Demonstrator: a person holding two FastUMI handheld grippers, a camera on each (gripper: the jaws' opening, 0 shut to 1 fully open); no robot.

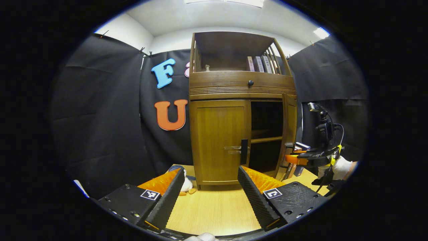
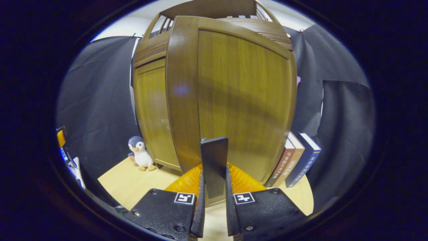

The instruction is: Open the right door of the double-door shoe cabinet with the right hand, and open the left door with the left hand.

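The wooden shoe cabinet (image 1: 240, 88) stands on a light table. Its left door (image 1: 219, 140) is closed, and a black handle (image 1: 244, 151) sits at that door's right edge. The right door (image 1: 290, 132) is swung out, showing dark shelves inside. My left gripper (image 1: 210, 174) is open, a short way in front of the left door, its right finger just below the handle. In the right gripper view the right door (image 2: 240, 100) is very close. My right gripper (image 2: 214, 177) is shut on its black handle (image 2: 214, 157). A gloved hand (image 1: 341, 167) holds the right gripper (image 1: 299, 159).
A penguin plush (image 2: 140, 154) sits on the table (image 1: 214, 211) left of the cabinet. Three books (image 2: 297, 160) lean against the cabinet's right side. More books (image 1: 259, 64) stand on the open top shelf, and a drawer knob (image 1: 250, 82) sits below them. Black cloth walls surround the booth.
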